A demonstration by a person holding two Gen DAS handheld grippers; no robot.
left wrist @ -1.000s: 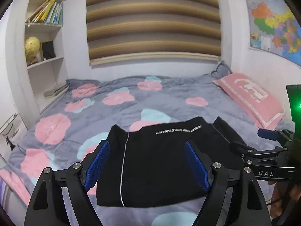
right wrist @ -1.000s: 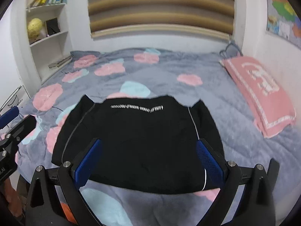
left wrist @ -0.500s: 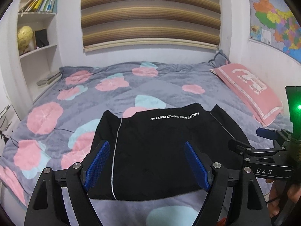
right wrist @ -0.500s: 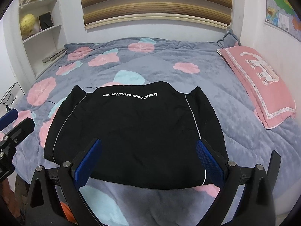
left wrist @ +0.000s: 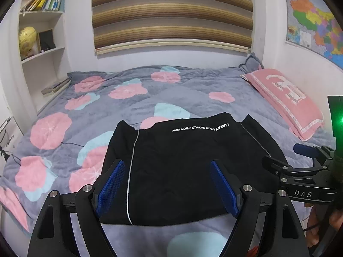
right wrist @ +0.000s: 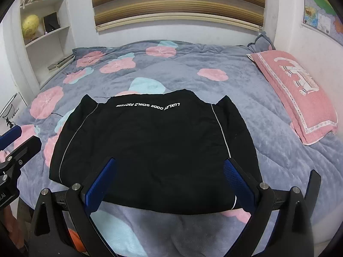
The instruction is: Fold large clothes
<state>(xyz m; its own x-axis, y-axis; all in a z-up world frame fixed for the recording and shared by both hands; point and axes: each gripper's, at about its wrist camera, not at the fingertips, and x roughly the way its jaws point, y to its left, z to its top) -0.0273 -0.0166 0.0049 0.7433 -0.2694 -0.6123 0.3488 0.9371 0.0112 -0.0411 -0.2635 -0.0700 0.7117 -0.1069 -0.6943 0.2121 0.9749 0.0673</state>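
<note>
Left gripper: black two-finger tool with blue ribbed pads (left wrist: pixel 165 180), jaws spread wide, nothing between them, held above the near edge of the garment.
Right gripper: matching black tool with blue pads (right wrist: pixel 169 177), jaws likewise spread wide and empty; seen from the left wrist view it stands to the right, lettered "DAS".
Garment: black folded top with thin white piping and a line of white lettering (right wrist: pixel 150 145), lying flat as a rough rectangle on the near part of the bed, lettering along its far edge, a short point of cloth sticking out at each far corner.
Bed cover: grey plush quilt with pink and pale blue blotches (right wrist: pixel 188 79), spread under the garment.
Pillow: pink rectangular pillow with a white pattern (right wrist: pixel 300 92), at the right side of the bed, well apart from the garment.
Shelving: white wall shelves (left wrist: pixel 42 53) at far left, holding books and a yellow globe (left wrist: pixel 26 40).
Window: brown striped blind (left wrist: pixel 171 10) on the far wall.
Wall: coloured map (left wrist: pixel 315 23), upper right.
</note>
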